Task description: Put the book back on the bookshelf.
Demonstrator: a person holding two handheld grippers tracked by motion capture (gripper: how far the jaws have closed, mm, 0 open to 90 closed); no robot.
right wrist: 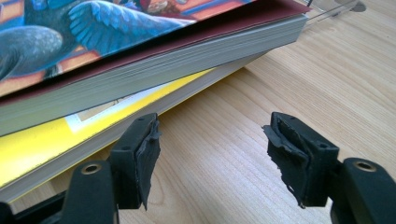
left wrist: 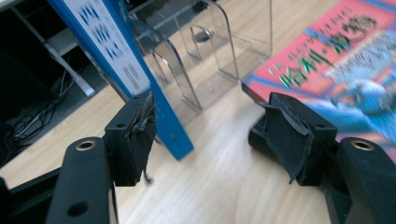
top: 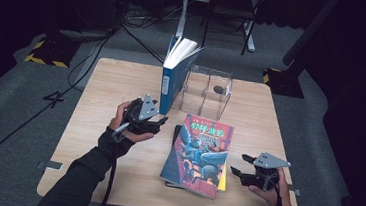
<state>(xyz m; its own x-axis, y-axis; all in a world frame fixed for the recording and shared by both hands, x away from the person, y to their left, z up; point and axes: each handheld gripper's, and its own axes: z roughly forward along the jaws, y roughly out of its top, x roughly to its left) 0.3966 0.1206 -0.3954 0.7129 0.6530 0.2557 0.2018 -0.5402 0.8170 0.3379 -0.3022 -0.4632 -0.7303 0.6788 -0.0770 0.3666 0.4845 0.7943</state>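
A light wooden square table (top: 105,106) stands on grey carpeted floor (top: 15,103) in a dark room; black cables (top: 90,49) trail past yellow-black striped stand bases (top: 46,60).

Three books (top: 199,154), perhaps a fourth; one clear rack (top: 207,90); two grippers (top: 144,117)

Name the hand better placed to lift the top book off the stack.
Right, probably. The right gripper sits open, level with the top book's page edge, aimed at the stack. The left gripper, also open, is nearer the upright blue book.
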